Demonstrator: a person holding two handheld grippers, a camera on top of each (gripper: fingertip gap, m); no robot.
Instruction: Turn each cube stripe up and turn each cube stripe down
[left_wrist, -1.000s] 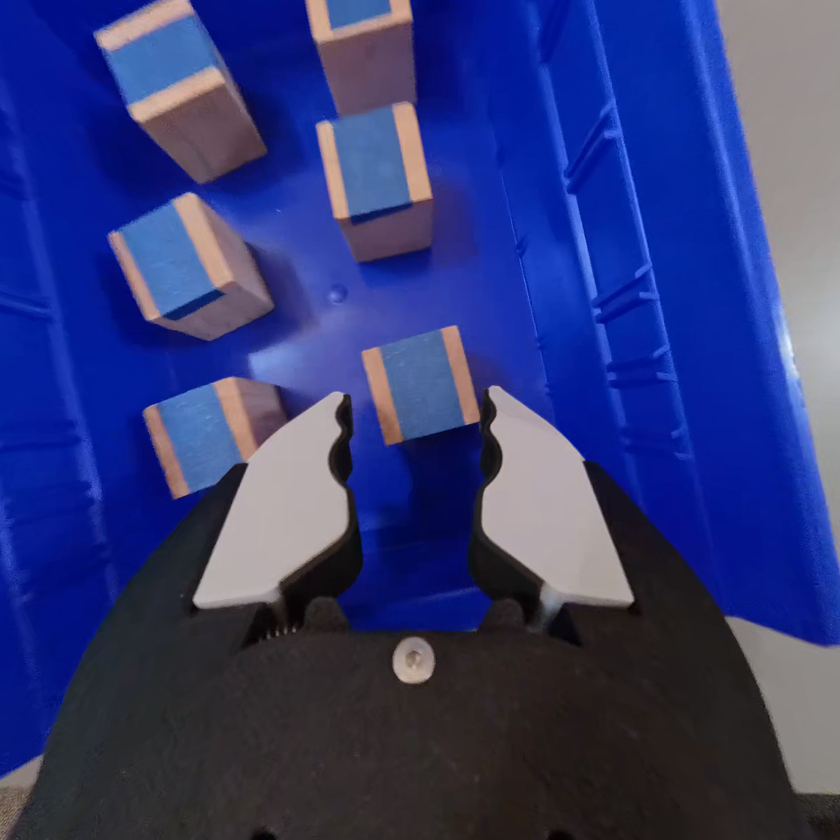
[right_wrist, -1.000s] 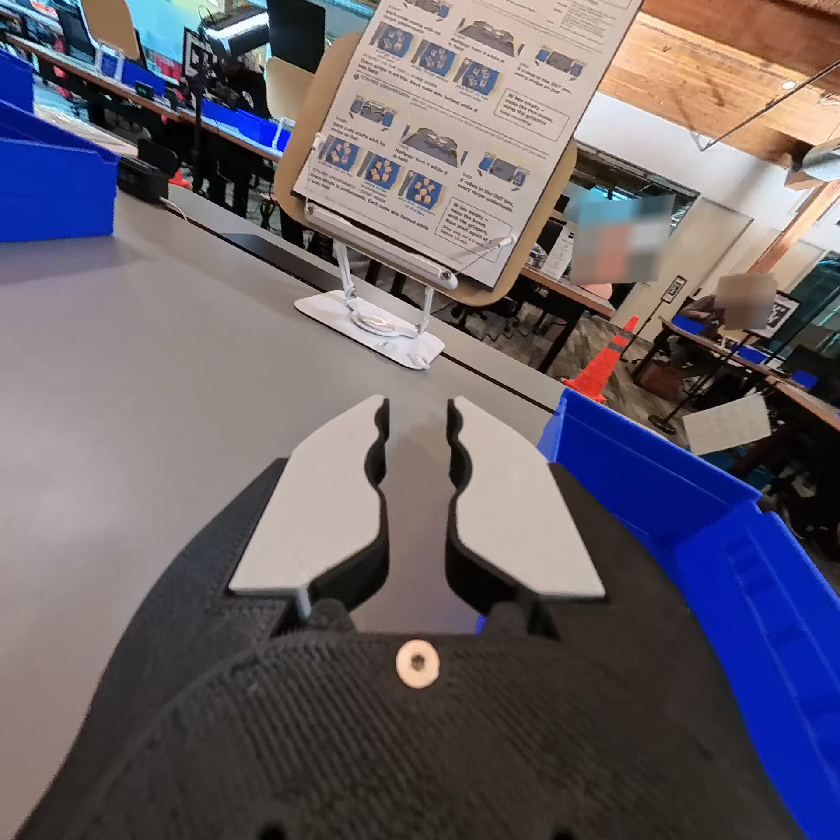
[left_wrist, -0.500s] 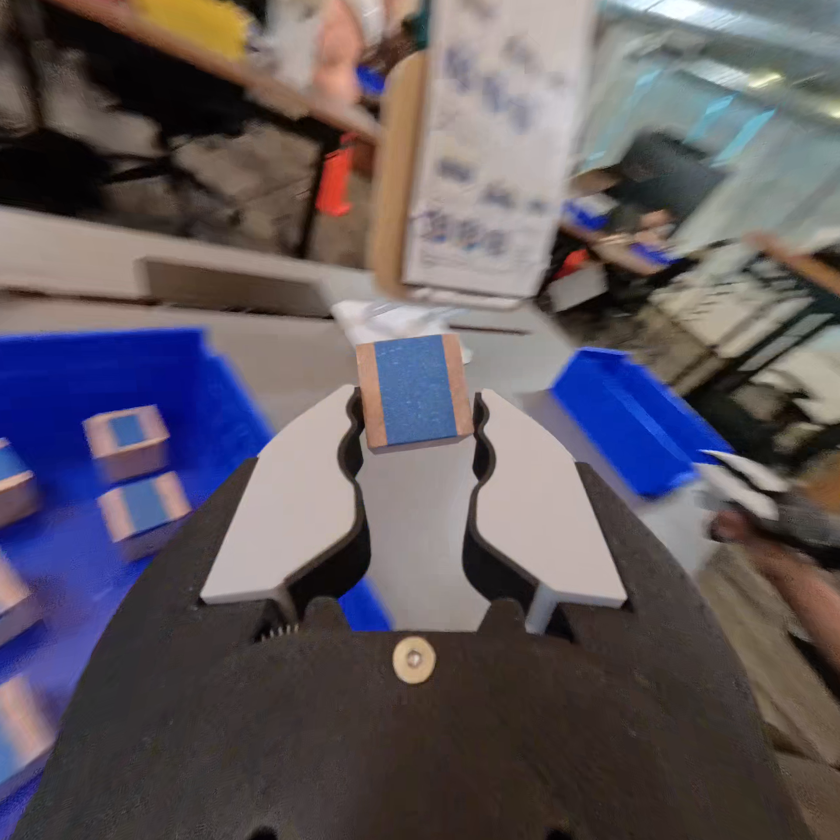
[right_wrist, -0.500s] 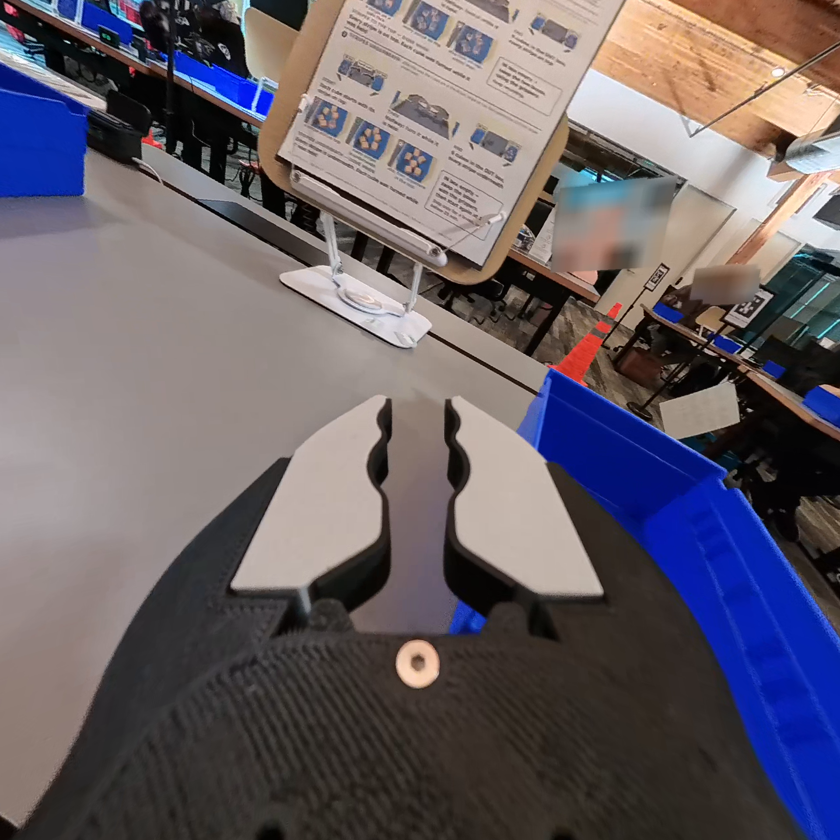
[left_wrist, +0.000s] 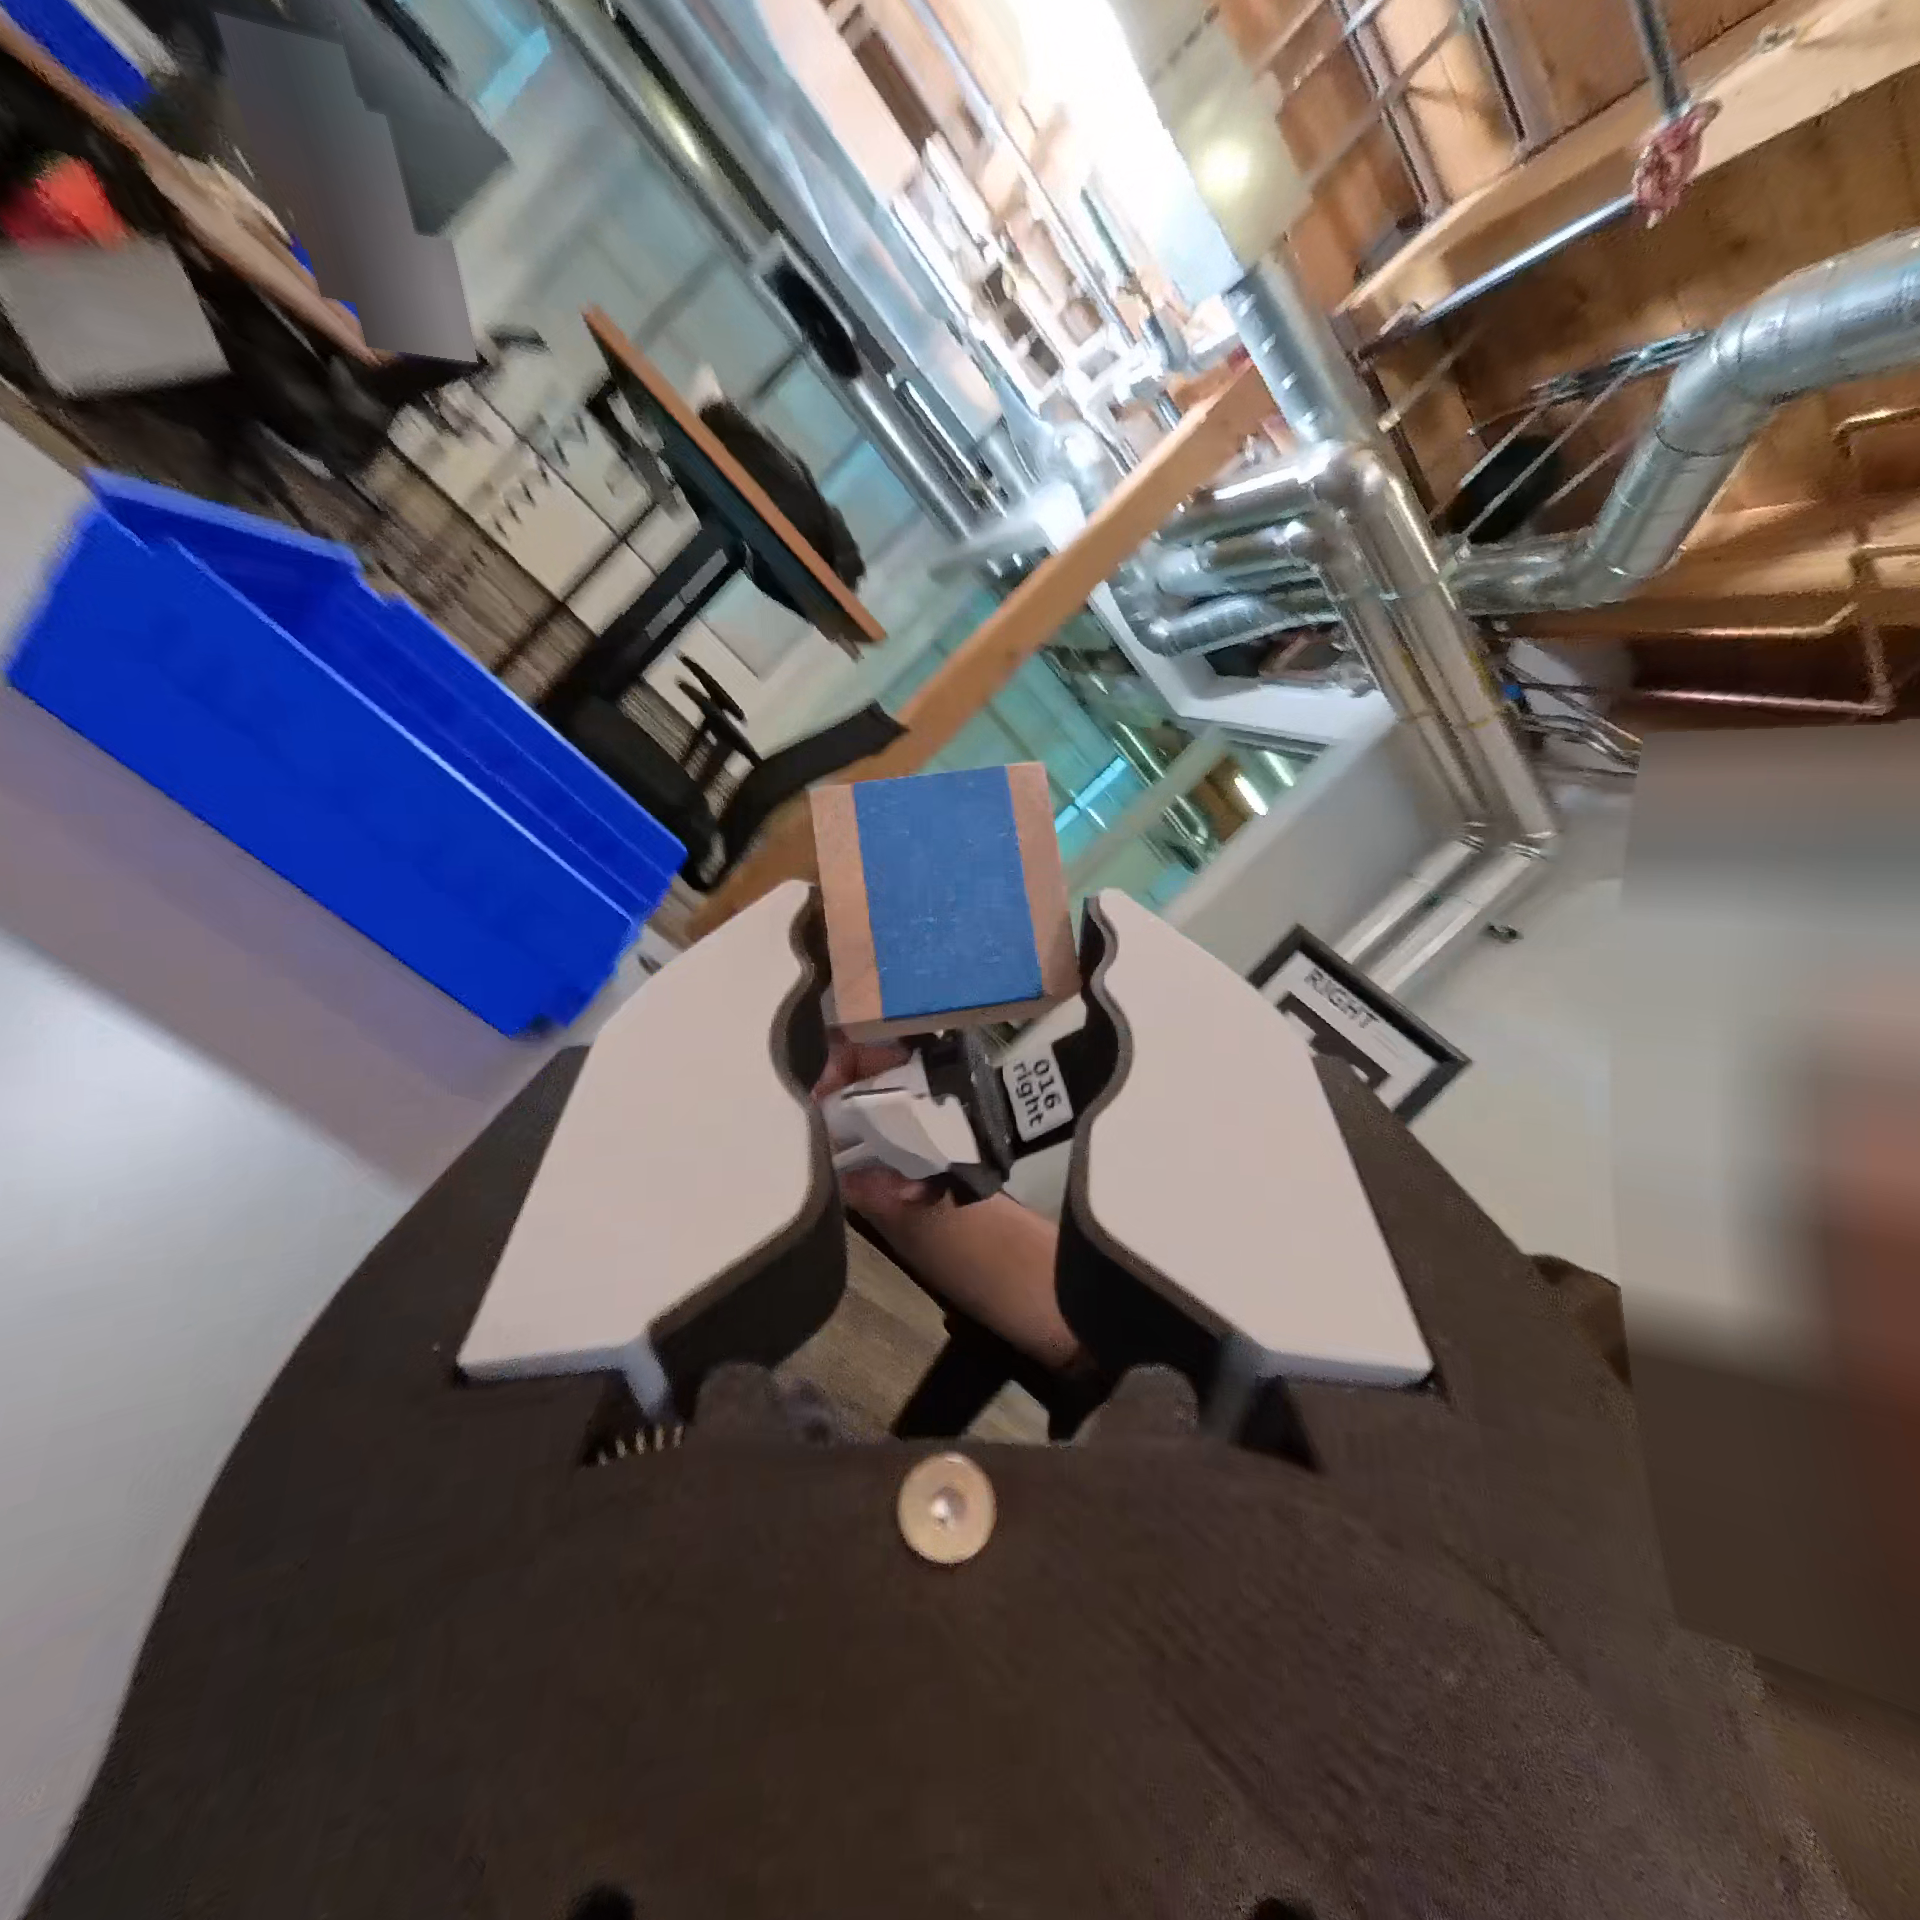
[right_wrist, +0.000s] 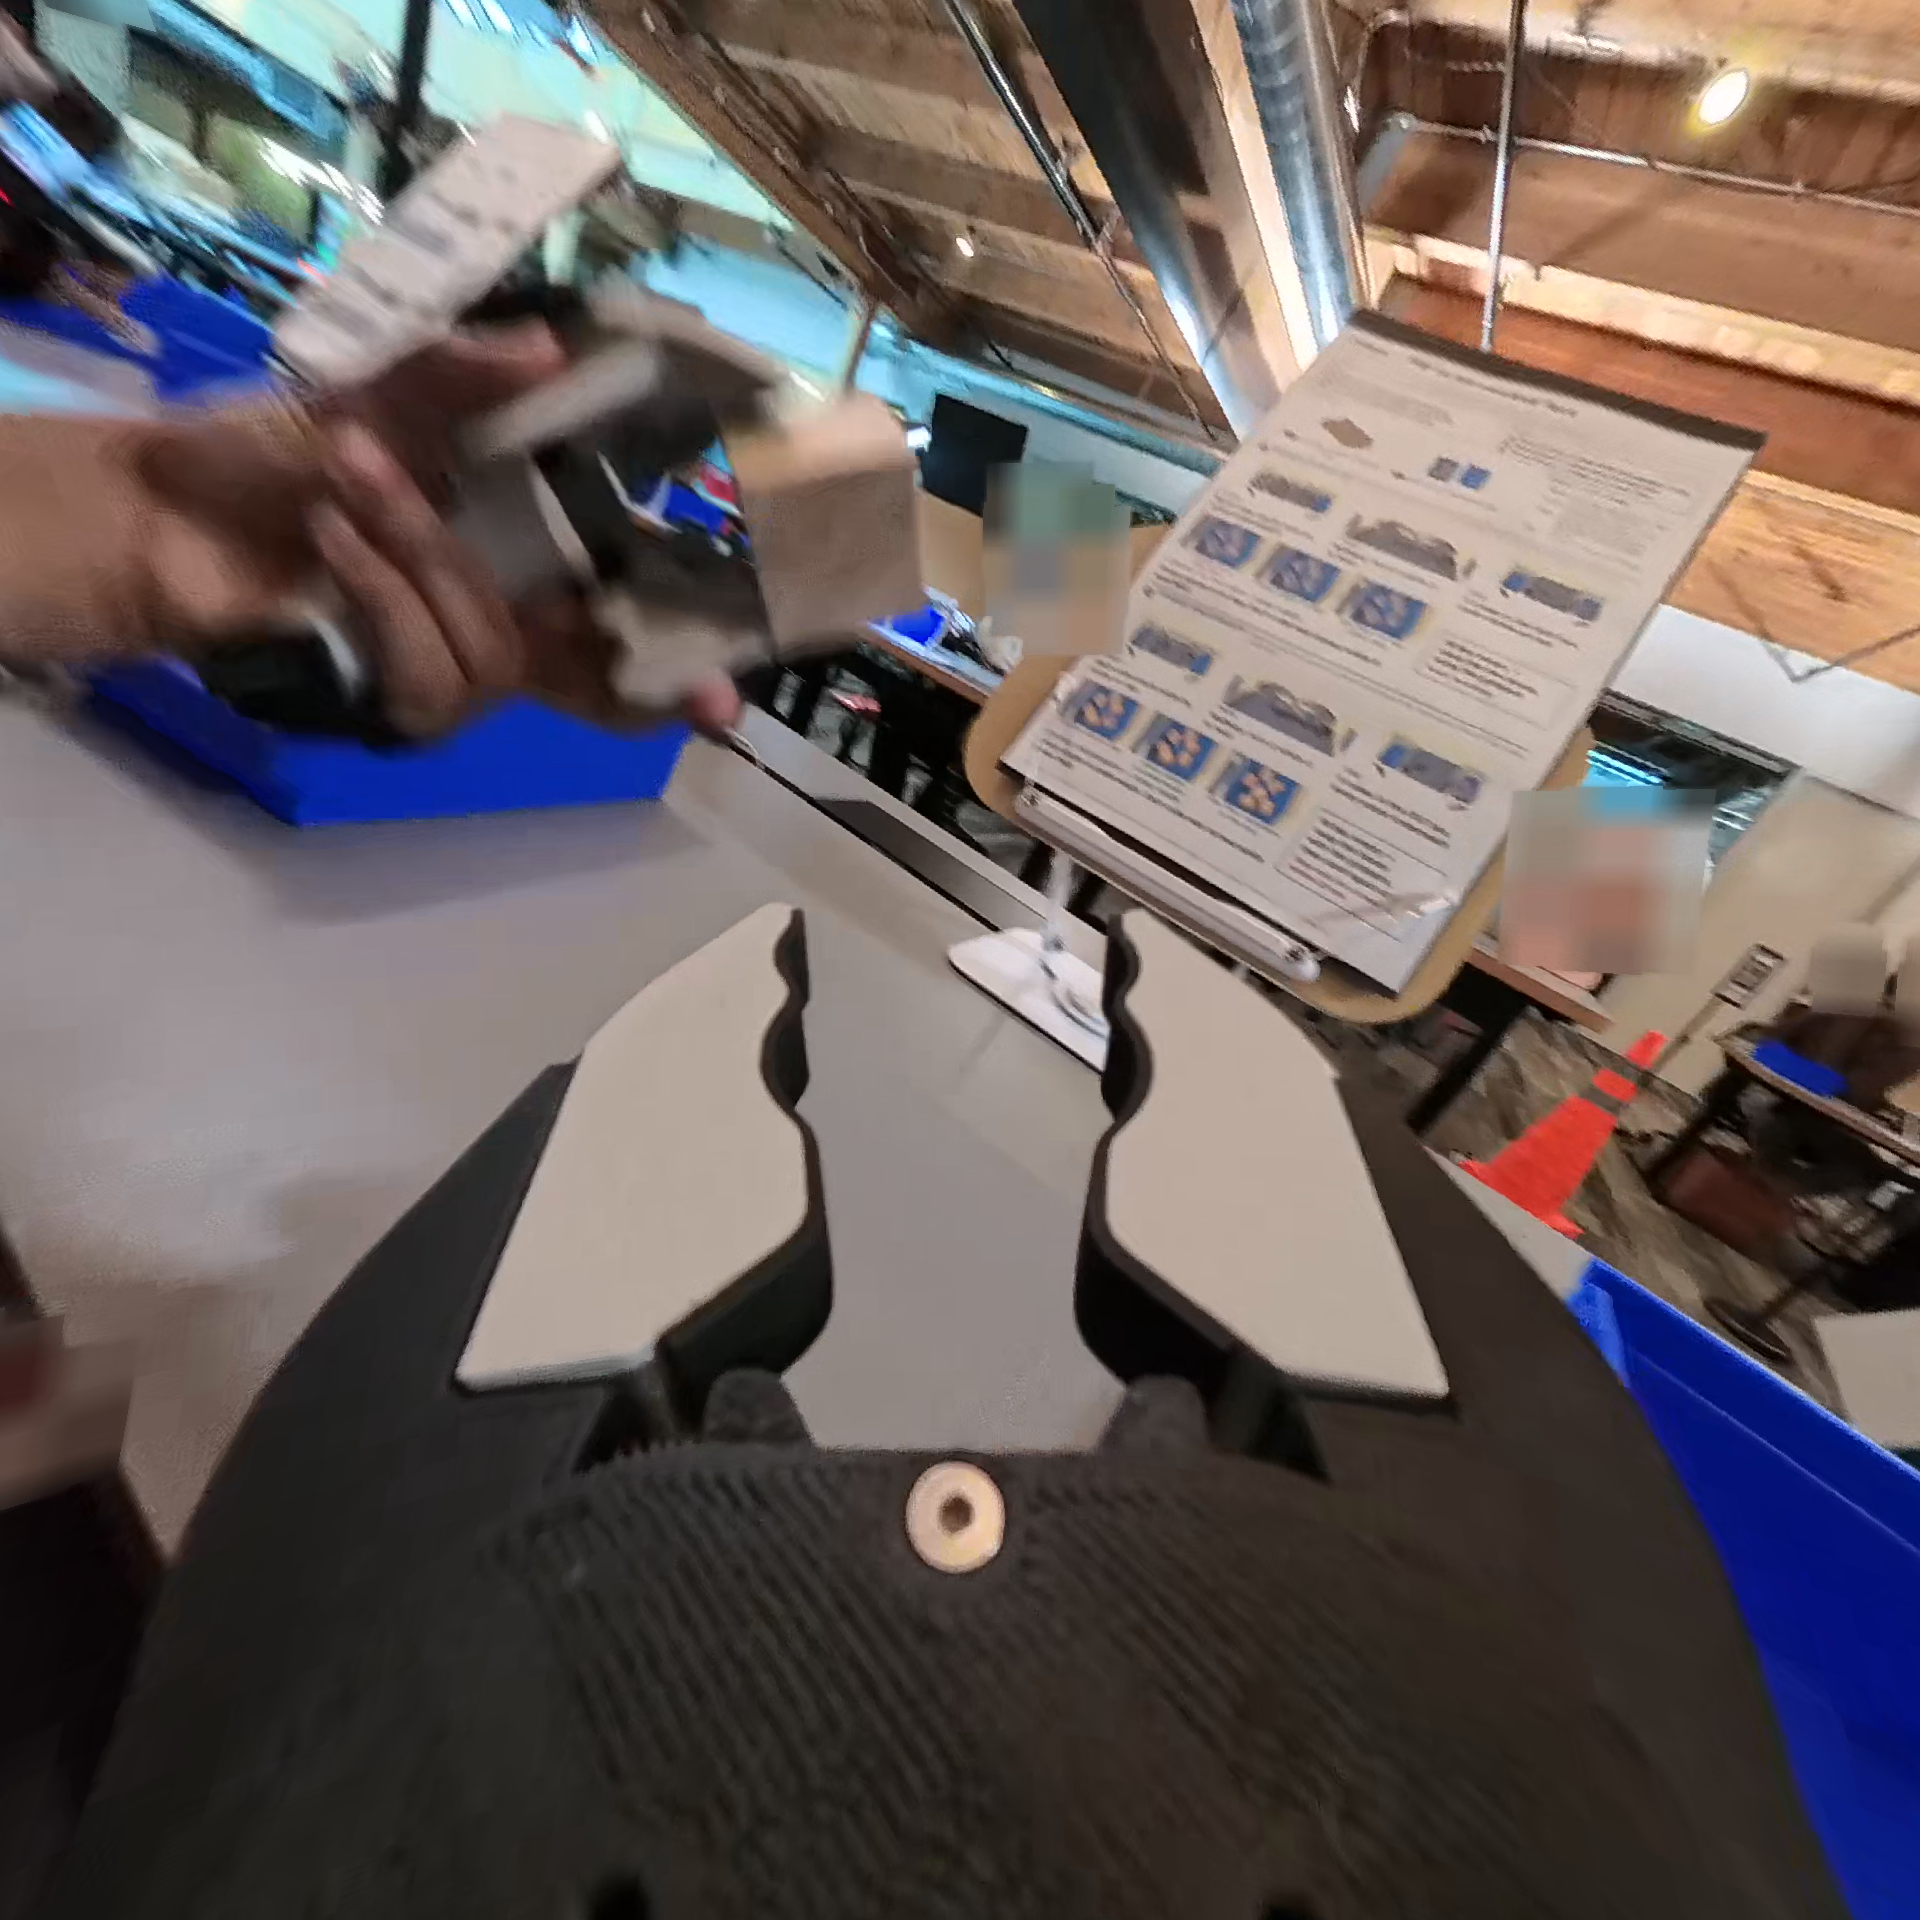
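Left wrist view: the left gripper (left_wrist: 940, 961) holds a wooden cube (left_wrist: 940, 909) clamped between its fingers at their tips, lifted clear of the desk (left_wrist: 156, 1195), blue stripe facing the camera; judged, it is raised so it can be turned over. A blue bin (left_wrist: 312, 748) sits on the desk left of the fingers. Beyond the fingers a white label and a framed sign carry writing, not reproduced.

Right wrist view: the right gripper (right_wrist: 951, 971) is empty, fingers apart, over the desk. The cube appears blurred up-left of the fingers, plain wood showing. A printed instruction sheet (right_wrist: 1371, 665) stands ahead-right; its text is withheld.
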